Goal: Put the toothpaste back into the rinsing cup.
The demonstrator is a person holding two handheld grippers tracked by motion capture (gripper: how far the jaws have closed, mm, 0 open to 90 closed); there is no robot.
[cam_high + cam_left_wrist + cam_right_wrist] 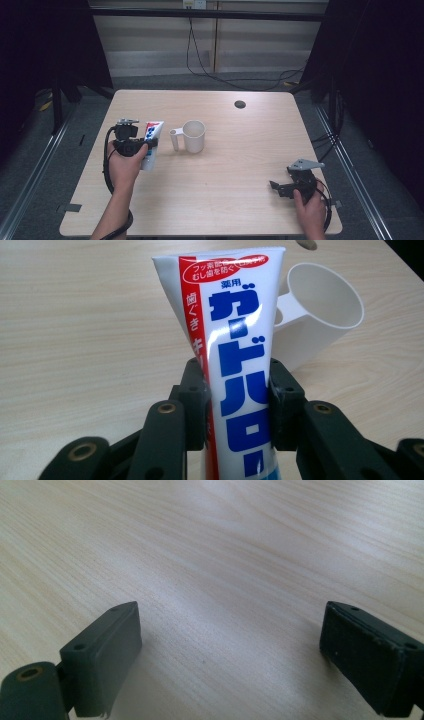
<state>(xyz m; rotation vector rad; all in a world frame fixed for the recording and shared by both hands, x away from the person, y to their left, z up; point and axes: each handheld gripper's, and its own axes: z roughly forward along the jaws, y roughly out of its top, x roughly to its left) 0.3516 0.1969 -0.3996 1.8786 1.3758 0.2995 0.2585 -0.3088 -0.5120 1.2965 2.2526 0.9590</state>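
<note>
The left gripper (145, 142) is near the left edge of the counter (235, 200), about midway between the near and far edges, and its 2 jaws pinch a toothpaste tube (151, 145) across its body. In the left gripper view the black pads press flat on both sides of the toothpaste tube (235, 355), which is white with a red stripe down 1 side and large blue lettering; its flat crimped end points away from the left gripper (239, 400). Whether the tube rests on the counter or is lifted clear I cannot tell.

Just beside the tube, toward the counter's middle, a white cup (192, 136) stands upright with its handle turned toward the tube; the 2 are apart.

The right gripper (280, 187) lies low by the near right corner in the person's hand (311, 210). In the right gripper view its jaws are spread wide over bare wood (225, 605), with nothing between them.
</note>
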